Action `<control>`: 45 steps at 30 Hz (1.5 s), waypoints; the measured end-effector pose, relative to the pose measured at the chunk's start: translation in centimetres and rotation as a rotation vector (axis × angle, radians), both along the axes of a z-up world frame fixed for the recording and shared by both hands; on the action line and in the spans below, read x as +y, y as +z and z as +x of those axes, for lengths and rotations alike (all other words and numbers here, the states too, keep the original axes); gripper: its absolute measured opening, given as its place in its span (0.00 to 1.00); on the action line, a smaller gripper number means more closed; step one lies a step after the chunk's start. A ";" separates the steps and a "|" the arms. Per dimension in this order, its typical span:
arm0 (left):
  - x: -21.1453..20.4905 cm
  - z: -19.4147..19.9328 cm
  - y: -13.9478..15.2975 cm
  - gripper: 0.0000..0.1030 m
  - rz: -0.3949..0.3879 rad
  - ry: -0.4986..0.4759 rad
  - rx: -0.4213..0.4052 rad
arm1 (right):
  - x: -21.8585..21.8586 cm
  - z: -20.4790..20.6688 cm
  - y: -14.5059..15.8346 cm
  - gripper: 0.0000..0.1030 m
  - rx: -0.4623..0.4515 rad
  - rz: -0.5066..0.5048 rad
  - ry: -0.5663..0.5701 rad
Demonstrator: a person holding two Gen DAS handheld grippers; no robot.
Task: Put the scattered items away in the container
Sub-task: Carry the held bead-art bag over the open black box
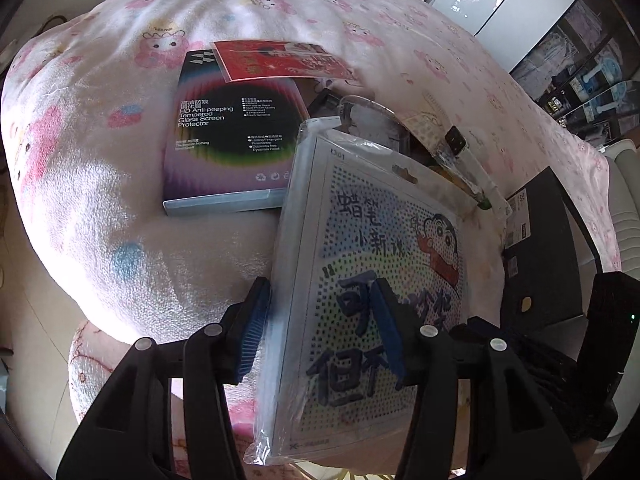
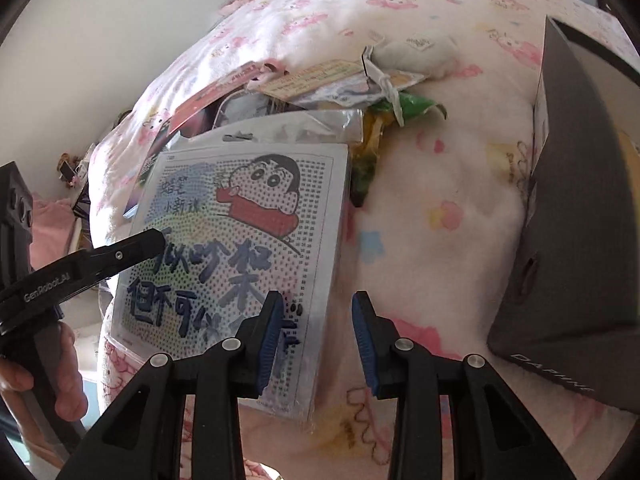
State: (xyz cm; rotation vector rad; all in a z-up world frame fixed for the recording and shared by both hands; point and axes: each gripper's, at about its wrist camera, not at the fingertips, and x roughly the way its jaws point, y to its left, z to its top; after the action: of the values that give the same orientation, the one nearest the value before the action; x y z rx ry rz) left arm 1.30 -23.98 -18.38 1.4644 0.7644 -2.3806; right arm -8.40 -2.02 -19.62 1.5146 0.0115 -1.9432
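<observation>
**Up close: a cartoon pack pinched over the blanket**

Right now the left gripper (image 1: 320, 328) has its two blue pads pressed onto a bagged cartoon pack (image 1: 372, 280), one pad at the pack's left edge and the other on its printed face. The pack is tilted, its far end leaning over the pile behind it. From the right wrist view the same pack (image 2: 236, 248) shows its full front, with the left gripper's black finger (image 2: 132, 248) coming in across it from the left.

The right gripper (image 2: 316, 340) stands spread and holds nothing; its left pad overlaps the pack's lower right corner in view, its right pad hangs over bare blanket (image 2: 440, 240).

Behind the pack lies a black screen-protector box (image 1: 232, 136) flat on the blanket, with a red card (image 1: 276, 60) resting across its far corner. Just beyond the pack is a jumble of small items: a clear packet, a green wrapper (image 2: 416, 106), a printed tag, a pale plush piece (image 2: 420, 50).

At the blanket's right edge sits the dark box (image 2: 576, 200), its side facing the grippers, well apart from the pack. The pink cartoon-print blanket carries everything.
</observation>
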 end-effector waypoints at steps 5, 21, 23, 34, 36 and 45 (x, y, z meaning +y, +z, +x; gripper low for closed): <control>0.9 0.3 0.2 0.54 -0.028 -0.020 -0.013 | -0.1 -0.2 -1.1 0.50 -0.096 -0.112 -0.023; 5.8 0.2 10.1 0.54 -0.036 -0.181 0.163 | 6.0 2.5 10.2 0.46 0.132 -0.182 -0.133; 7.0 -0.1 10.9 0.55 -0.043 -0.211 0.185 | 7.6 2.4 11.0 0.46 0.142 -0.189 -0.164; 14.0 -4.0 13.8 0.57 -0.002 -0.354 0.231 | 14.9 1.8 14.7 0.46 0.245 -0.205 -0.339; 15.5 -4.9 14.7 0.57 -0.018 -0.386 0.256 | 16.3 1.7 15.3 0.46 0.262 -0.211 -0.361; 23.0 -10.2 15.6 0.57 -0.018 -0.521 0.255 | 23.7 -0.4 15.9 0.46 0.272 -0.237 -0.492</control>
State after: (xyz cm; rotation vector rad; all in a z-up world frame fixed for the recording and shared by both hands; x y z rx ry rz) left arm -8.92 -1.01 -2.73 1.5151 0.4440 -2.9939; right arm -8.78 21.73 -3.72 1.1593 -0.4988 -2.4217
